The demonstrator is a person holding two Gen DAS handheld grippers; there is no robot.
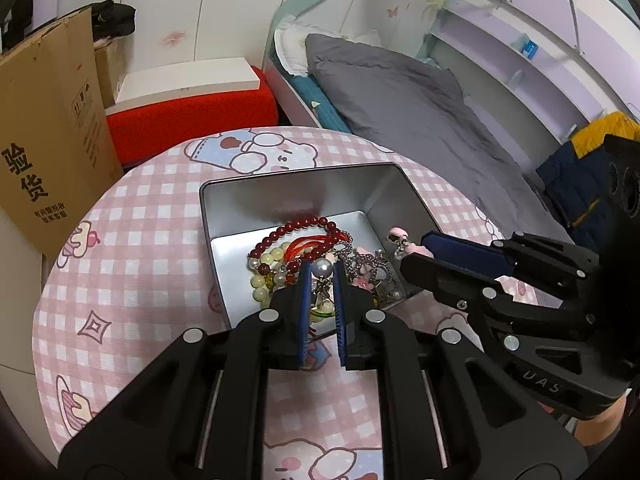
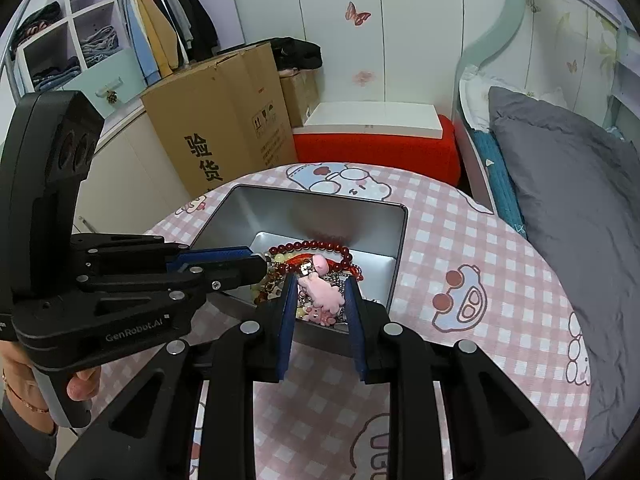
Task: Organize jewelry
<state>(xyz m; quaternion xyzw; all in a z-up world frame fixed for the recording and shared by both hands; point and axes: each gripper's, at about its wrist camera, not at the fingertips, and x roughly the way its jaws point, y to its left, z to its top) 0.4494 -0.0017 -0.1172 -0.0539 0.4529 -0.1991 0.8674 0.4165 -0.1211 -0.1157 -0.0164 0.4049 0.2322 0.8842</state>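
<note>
My left gripper (image 1: 320,270) holds a pearl pendant (image 1: 322,269) between its fingers, above the bead bracelets (image 1: 298,240) in the metal tin (image 1: 248,200). The tin stands near the far edge of the round checked table (image 1: 132,260). My right gripper (image 2: 320,286) grips a pink plush charm (image 2: 323,290) over the tin's right side.

We look from the left wrist camera forward along its own fingers, down and close onto the metal tin (image 1: 304,192) on the round table (image 1: 140,240), facing the bed (image 1: 400,92) at far right. From the right wrist camera we face the same tin (image 2: 320,216) just as closely, toward the cardboard box (image 2: 216,120) at far left. Both views share tin, table, box and bed.
</note>
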